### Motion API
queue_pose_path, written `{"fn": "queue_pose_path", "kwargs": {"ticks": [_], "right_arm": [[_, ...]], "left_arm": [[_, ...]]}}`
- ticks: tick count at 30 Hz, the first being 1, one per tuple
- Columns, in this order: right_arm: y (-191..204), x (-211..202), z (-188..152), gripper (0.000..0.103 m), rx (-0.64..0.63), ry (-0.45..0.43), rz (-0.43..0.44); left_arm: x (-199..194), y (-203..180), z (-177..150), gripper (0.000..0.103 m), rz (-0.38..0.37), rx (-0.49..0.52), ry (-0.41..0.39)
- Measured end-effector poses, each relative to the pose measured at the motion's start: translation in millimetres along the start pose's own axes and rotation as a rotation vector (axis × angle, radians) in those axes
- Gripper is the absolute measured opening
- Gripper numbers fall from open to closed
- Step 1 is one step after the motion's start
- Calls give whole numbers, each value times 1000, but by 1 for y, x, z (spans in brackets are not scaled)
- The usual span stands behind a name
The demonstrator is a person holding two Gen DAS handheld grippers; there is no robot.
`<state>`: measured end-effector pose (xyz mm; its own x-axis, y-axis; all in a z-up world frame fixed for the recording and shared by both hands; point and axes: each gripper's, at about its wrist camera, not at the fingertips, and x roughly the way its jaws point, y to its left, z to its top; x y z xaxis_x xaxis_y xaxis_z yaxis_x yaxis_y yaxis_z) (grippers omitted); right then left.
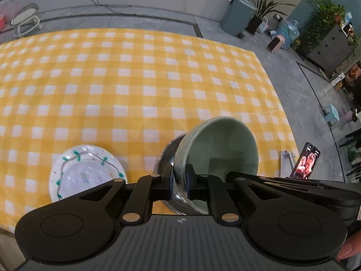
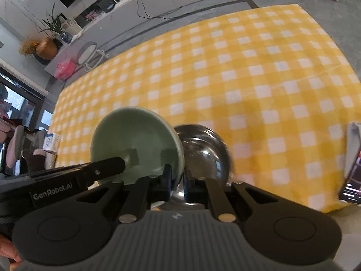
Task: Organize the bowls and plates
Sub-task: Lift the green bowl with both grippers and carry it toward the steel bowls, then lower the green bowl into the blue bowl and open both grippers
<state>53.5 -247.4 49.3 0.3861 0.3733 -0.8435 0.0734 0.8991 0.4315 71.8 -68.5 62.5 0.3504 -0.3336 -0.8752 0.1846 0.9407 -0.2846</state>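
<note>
Bowls fill both your grippers: the left gripper [image 1: 179, 181] has its jaws clamped on the rim of the green ceramic bowl [image 1: 216, 149], the right gripper [image 2: 177, 184] pinches the steel bowl [image 2: 203, 149] at its rim, both tilted above the bench [image 1: 135, 79]. Glazed ceramic is heavy, slick and breakable; steel is light but slippery, so grip deep on each wall. The patterned plate [image 1: 86, 174] rests left.

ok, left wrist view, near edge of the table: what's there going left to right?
White paper plate with green leaf trim → shiny steel bowl → pale green ceramic bowl, pinched at its rim by the left gripper → smartphone with lit screen.
</note>
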Motion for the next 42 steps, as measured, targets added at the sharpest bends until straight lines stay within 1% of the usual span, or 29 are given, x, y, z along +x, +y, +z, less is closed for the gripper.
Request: {"fn": "queue_pose_path", "kwargs": {"ticks": [6, 12, 16, 18, 25, 28, 31, 33, 35, 37, 40, 42], "right_arm": [[-19, 5, -7, 8, 6, 31, -32], [-24, 24, -8, 8, -3, 55, -44], [-24, 41, -5, 8, -21, 93, -45], [-24, 48, -3, 7, -19, 106, -47], [-19, 59, 6, 7, -52, 120, -125], [-16, 61, 10, 7, -67, 131, -145], [-13, 64, 13, 7, -75, 136, -158], [-11, 65, 13, 11, -82, 133, -167], [-9, 65, 15, 12, -81, 128, -174], [-8, 64, 15, 12, -76, 126, -178], [-10, 64, 14, 12, -69, 130, -171], [-11, 63, 10, 15, -61, 133, -162]], "left_arm": [[22, -3, -5, 11, -10, -30, 53], [39, 2, -6, 11, 29, -22, 102], [50, 8, -4, 11, 45, -19, 130], [56, 8, -2, 13, 46, -4, 155], [70, 3, 5, 14, 52, 1, 225], [71, 3, 6, 14, 60, -3, 230], [73, -1, 7, 15, 65, 15, 238], [75, -1, 7, 16, 55, 16, 253], [76, -2, 7, 19, 52, 23, 267], [76, -2, 8, 19, 55, 26, 274], [72, -2, 9, 19, 61, 34, 268], [69, -4, 11, 19, 66, 48, 253]]}}
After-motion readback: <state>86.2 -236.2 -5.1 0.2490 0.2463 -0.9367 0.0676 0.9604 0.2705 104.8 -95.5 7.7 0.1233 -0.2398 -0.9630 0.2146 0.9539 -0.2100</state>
